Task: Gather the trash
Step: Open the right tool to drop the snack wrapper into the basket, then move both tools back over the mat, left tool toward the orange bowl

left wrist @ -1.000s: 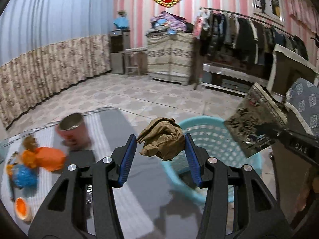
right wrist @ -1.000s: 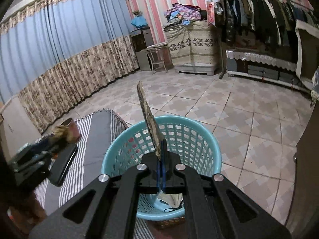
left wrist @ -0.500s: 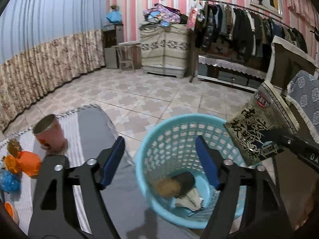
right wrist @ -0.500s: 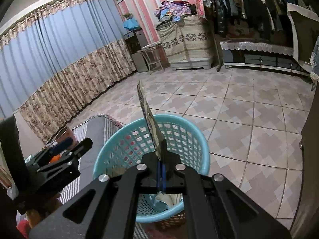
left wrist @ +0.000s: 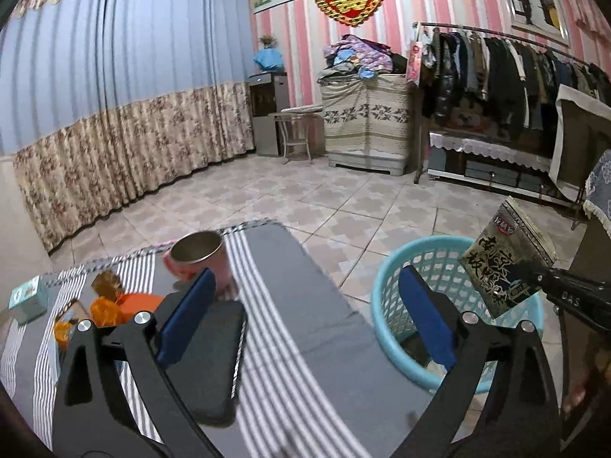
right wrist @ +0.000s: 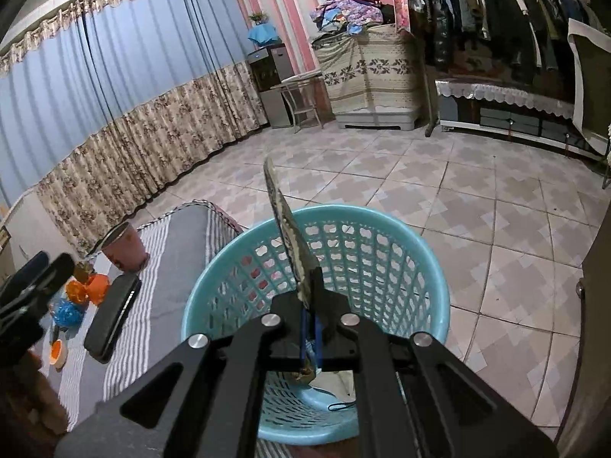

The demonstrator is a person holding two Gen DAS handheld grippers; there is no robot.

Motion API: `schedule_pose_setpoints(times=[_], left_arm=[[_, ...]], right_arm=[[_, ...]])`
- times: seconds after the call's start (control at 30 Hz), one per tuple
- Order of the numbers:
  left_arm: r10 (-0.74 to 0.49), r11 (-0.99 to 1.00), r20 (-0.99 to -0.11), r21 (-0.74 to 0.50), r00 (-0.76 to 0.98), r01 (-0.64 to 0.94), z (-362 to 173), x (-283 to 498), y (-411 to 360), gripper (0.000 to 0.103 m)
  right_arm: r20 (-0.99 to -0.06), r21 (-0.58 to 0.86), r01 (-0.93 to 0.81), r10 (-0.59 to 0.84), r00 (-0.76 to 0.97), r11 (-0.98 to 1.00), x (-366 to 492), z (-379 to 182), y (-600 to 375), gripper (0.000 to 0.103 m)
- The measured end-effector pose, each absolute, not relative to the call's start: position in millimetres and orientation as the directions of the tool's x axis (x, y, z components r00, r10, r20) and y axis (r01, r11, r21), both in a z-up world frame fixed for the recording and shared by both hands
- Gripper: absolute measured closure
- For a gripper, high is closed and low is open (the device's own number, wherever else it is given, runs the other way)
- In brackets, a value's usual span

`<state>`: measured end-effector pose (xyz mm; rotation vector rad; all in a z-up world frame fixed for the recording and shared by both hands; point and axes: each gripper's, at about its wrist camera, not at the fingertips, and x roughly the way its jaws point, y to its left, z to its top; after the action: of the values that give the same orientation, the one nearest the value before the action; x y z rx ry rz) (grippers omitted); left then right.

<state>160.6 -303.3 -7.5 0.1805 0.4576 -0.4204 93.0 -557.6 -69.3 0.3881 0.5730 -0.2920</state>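
A light blue perforated basket (left wrist: 393, 278) (right wrist: 401, 244) stands on the floor beside the striped table. My right gripper (right wrist: 310, 324) is shut on a flat foil snack packet (right wrist: 288, 236) and holds it upright over the basket; the packet also shows in the left wrist view (left wrist: 504, 263). My left gripper (left wrist: 305, 320) is open and empty above the table's right edge, left of the basket. Orange wrappers (left wrist: 114, 305) (right wrist: 86, 288) and a blue crumpled piece (right wrist: 67, 311) lie on the table.
A pink metal cup (left wrist: 198, 259) (right wrist: 124, 246) and a black phone (left wrist: 208, 362) (right wrist: 112, 315) sit on the grey striped cloth (left wrist: 305, 343). A small teal box (left wrist: 26, 297) and an orange cap (right wrist: 58, 353) lie at the left. Tiled floor, curtains and a clothes rack lie beyond.
My left gripper opened and dropped a brown crumpled wad into the basket, then swung back left over the table. My right gripper kept holding the packet over the basket.
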Motion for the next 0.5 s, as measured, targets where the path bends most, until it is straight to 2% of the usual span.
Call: schedule_pose_setpoints(times=[0.07,0.13,0.17,0.2,0.27,0.37,0.5], left_arm=[[-0.345,0.905,-0.472,0.061,0.811,0.421,-6.7,162.6,-295.0,0.009],[-0.332,0.912,-0.472,0.060,0.817,0.405,-6.0,164.1,-289.6,0.009],[-0.323,0.916,-0.470,0.062,0.821,0.396,-5.4,164.9,-286.9,0.008],[-0.316,0.919,-0.470,0.063,0.824,0.389,-5.2,166.1,-285.7,0.007],[-0.306,0.924,-0.473,0.060,0.826,0.377,-3.9,167.3,-282.6,0.007],[-0.289,0.930,-0.467,0.068,0.836,0.360,-0.1,165.2,-280.4,0.007],[-0.255,0.938,-0.445,0.103,0.858,0.332,3.9,154.8,-271.2,0.005]], right_arm=[[-0.581,0.278,0.374,-0.155,0.799,0.885,96.7,-70.6,-558.0,0.098],[-0.594,0.273,0.381,-0.157,0.789,0.883,100.2,-73.5,-557.8,0.081],[-0.598,0.265,0.387,-0.164,0.785,0.883,101.3,-74.1,-556.3,0.050],[-0.593,0.254,0.399,-0.183,0.784,0.881,100.7,-75.2,-555.8,0.031],[-0.591,0.242,0.420,-0.211,0.779,0.875,100.4,-75.5,-557.5,0.028],[-0.585,0.261,0.423,-0.207,0.784,0.868,97.9,-76.1,-560.7,0.016],[-0.553,0.242,0.435,-0.245,0.796,0.867,89.5,-65.2,-557.6,0.010]])
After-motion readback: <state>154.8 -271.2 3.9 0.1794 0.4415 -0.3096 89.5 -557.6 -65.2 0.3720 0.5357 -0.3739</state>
